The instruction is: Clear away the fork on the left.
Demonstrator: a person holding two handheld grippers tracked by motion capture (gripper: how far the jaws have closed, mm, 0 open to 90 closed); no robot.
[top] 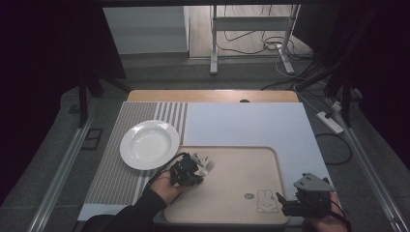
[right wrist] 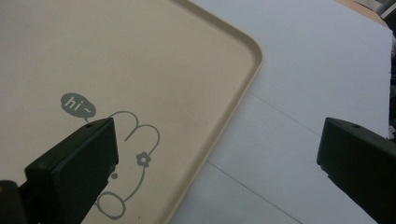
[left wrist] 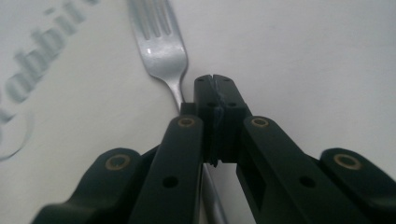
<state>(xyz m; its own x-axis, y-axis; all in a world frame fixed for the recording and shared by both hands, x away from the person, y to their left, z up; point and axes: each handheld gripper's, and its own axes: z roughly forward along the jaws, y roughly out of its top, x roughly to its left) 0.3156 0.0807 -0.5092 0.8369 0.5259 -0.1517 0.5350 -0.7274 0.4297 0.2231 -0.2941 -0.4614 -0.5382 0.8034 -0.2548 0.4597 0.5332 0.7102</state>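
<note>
Nearest the person, at the tray's front right corner, the right gripper (top: 290, 202) hangs above the rim with its jaws spread wide and nothing between them; in the right gripper view one black jaw sits over the printed rabbit drawing (right wrist: 133, 161) and its small "hi~" speech bubble (right wrist: 77, 106), while the other jaw stands over the pale mat (right wrist: 299, 116) outside the tray's edge. A little farther in and to the left, the left gripper (top: 197, 170) is held low over the beige tray (top: 241, 159), the person's hand (top: 167, 186) and dark sleeve coming in from the bottom. Its jaws are brought fully together, the tips meeting in a closed seam in the left gripper view. The fork (left wrist: 161, 51) lies flat on the tray with its tines pointing away from the gripper; its neck disappears behind the closed tips just to their left, and its handle runs back under the jaw linkage. Whether the pads actually pinch the neck or merely rest beside it I cannot tell. Beyond the left gripper, off the tray's far left corner, a white plate (top: 150, 144) sits on the striped placemat (top: 116, 179), near the fork but apart from it. Farther still lie the bare mat and the wooden table edge (top: 212, 95).
</note>
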